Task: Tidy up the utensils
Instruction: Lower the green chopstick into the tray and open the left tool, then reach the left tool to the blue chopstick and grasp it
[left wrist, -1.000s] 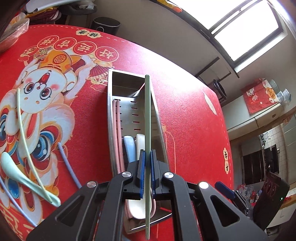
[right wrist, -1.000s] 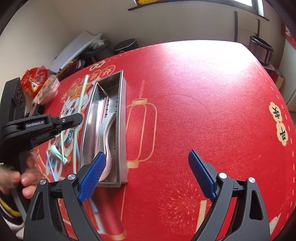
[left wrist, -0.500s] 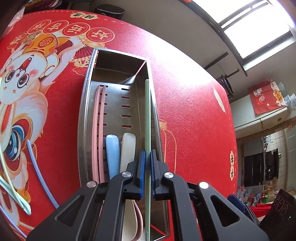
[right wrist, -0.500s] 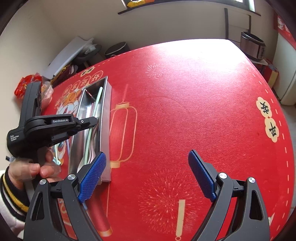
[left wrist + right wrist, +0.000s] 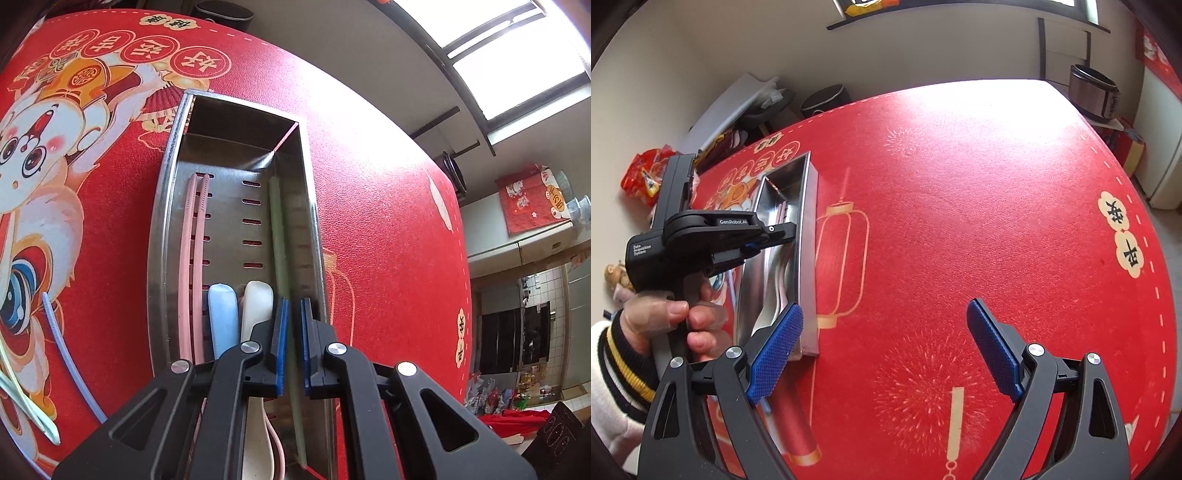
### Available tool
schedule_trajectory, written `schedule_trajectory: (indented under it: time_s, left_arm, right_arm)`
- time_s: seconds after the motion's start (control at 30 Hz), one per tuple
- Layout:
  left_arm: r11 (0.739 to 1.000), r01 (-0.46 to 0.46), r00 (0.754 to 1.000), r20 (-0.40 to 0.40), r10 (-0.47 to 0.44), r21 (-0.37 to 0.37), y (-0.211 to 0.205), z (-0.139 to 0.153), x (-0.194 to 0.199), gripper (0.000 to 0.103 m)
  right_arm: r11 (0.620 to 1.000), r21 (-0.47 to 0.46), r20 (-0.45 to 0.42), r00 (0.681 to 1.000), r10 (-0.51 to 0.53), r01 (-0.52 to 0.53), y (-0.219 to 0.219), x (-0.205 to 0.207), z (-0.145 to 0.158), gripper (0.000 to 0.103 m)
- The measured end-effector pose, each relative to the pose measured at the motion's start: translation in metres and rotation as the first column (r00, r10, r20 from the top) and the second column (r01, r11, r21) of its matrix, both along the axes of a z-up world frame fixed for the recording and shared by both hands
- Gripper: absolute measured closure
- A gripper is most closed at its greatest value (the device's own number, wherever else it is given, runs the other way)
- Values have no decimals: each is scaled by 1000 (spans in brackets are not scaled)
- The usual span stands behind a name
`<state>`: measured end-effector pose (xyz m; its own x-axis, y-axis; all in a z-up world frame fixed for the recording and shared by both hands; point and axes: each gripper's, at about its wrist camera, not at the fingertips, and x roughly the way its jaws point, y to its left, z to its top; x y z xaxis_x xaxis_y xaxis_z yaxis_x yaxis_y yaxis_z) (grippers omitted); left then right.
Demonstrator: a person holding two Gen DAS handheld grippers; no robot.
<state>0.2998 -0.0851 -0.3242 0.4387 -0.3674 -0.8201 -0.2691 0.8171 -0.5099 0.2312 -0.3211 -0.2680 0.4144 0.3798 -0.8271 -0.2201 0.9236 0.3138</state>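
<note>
In the left wrist view a steel utensil tray [image 5: 162,229] lies on the red tablecloth. A green chopstick [image 5: 277,229] lies along its right wall. My left gripper [image 5: 291,347] hovers just above it, jaws slightly apart with the chopstick free in the gap below. Two pink chopsticks [image 5: 188,236], a blue spoon [image 5: 221,317] and a cream spoon [image 5: 255,306] also lie in the tray. My right gripper [image 5: 886,354] is wide open and empty, right of the tray [image 5: 809,236].
A blue chopstick [image 5: 61,339] and pale green utensils [image 5: 22,402] lie on the cloth left of the tray. A rice cooker [image 5: 1093,92] stands past the table's far right corner. Cluttered bags [image 5: 646,173] lie at the far left.
My left gripper lowered the green chopstick into the tray and let it go; the jaws opened a little. The right gripper stayed open and drifted slightly.
</note>
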Motion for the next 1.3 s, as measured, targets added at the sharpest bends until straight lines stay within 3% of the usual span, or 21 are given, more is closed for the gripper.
schedule_trajectory:
  time_s: [0.23,0.37,0.5,0.63,0.73,0.93,1.13,1.3]
  left_arm:
    - [999,35,999,33,-35,6,4,17,-8,94]
    - [994,87,992,90,-92,61,16,42,-22,90]
    - [984,116,981,141,-135,135,47,67,-50,87]
    - [976,73,982,154,-106,205,97,81,-94,80]
    - [969,22,991,125,-54,245,133,78,-129,78]
    - [967,-74,997,33,68,244,179,51,-187,77]
    - [971,-133,989,-41,144,197,177,23,-218,66]
    - [957,-152,984,-52,170,246,170,9,-216,66]
  right_arm:
    - [1000,7,15,1000,-25,25,-2,-3,7,16]
    - [999,28,22,999,-39,38,5,-6,11,16]
    - [1000,10,63,998,0,0,28,-17,17,16]
    - [998,5,86,994,68,-69,56,-31,22,15]
    - [993,-10,104,988,119,-118,77,-39,22,15]
    - [986,19,71,984,165,-167,105,-48,16,15]
    - [976,34,62,975,211,-213,126,-55,13,15]
    - [971,34,55,971,234,-236,131,-59,12,15]
